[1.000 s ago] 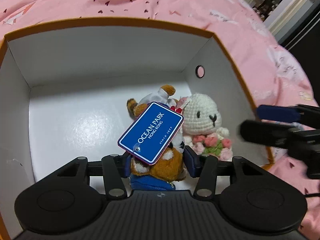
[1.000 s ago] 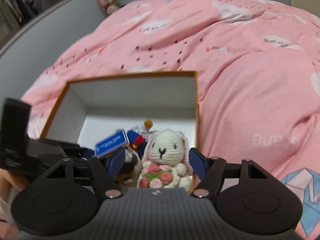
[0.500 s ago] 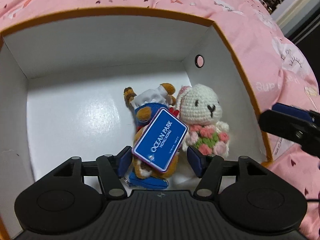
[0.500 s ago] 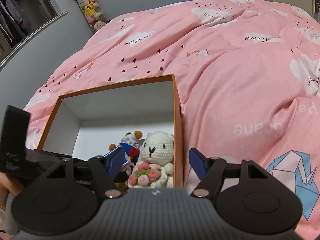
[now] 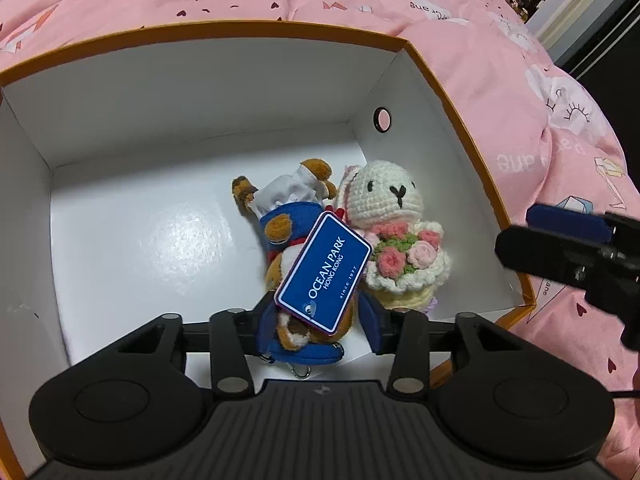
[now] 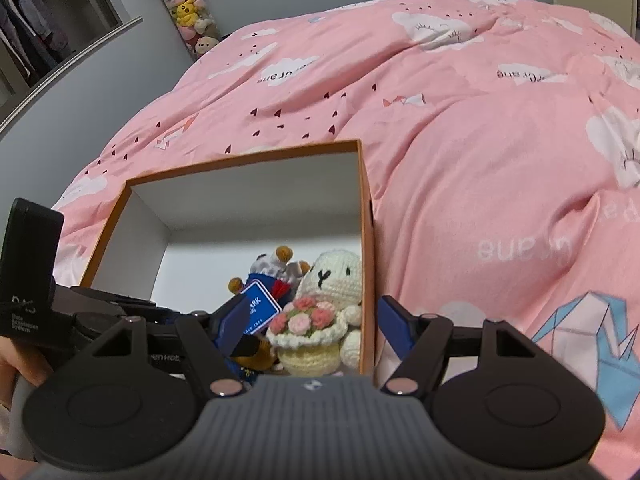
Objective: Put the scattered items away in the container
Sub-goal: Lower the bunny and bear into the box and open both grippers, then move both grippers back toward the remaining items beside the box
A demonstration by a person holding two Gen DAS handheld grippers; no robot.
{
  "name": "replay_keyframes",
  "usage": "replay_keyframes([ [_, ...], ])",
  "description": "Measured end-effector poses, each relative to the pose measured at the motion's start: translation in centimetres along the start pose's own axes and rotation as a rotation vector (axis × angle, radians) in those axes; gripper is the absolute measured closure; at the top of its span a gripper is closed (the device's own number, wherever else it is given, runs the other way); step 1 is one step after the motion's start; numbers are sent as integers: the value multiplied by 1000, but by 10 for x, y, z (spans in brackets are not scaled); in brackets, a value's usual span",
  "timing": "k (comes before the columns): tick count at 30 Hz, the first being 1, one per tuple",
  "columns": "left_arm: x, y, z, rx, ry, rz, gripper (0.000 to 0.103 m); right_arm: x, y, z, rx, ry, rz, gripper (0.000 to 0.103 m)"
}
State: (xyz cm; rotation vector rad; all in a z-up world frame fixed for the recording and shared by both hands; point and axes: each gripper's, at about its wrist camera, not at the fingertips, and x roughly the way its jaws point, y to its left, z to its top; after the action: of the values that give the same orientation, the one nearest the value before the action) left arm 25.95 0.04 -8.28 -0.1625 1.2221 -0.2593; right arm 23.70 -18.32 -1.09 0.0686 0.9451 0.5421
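Both toys lie in the box (image 5: 460, 92), bear (image 5: 298, 236) beside bunny (image 5: 390, 196); both grippers' jaws apart, ready to withdraw.

box (image 5: 420, 80) left floor bare, two plush toys (image 5: 394, 232) crowd right wall

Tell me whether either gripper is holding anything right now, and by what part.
Nothing is held. The left gripper is open around the Ocean Park plush lying in the box; the right gripper is open, empty.
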Motion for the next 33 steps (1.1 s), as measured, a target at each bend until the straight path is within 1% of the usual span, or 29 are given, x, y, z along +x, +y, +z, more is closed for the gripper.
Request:
replay_keyframes([
  [4,-19,-1,-4,27,-42,14,51,-7,1,-6,-3,-21,3,30],
  [7,-44,-3,-7,54,-90,28,51,-18,6,-7,-27,-57,12,31],
  [9,-65,-4,-12,77,-128,19,51,-26,10,-7,-41,-83,29,31],
  [11,-89,-5,-19,104,-166,9,51,-37,17,-8,-57,-114,56,39],
  [13,-114,-4,-30,136,-205,5,51,-46,26,-9,-77,-127,84,43],
  [14,-125,-2,-35,148,-220,7,51,-49,30,-9,-86,-126,101,47],
  [17,-148,3,-56,175,-249,34,51,-59,48,-16,-120,-127,162,50],
  [20,-151,11,-79,159,-239,69,51,-61,62,-30,-142,-119,203,53],
  [22,-149,17,-94,136,-221,78,51,-56,69,-43,-134,-87,224,54],
  [23,-147,21,-102,124,-213,82,50,-51,71,-49,-128,-63,233,56],
  [26,-137,31,-120,84,-181,109,47,-35,77,-70,-105,24,249,56],
  [31,-122,44,-142,24,-128,141,47,4,76,-95,-35,174,223,56],
  [33,-117,45,-149,18,-111,150,47,21,73,-104,2,230,230,56],
])
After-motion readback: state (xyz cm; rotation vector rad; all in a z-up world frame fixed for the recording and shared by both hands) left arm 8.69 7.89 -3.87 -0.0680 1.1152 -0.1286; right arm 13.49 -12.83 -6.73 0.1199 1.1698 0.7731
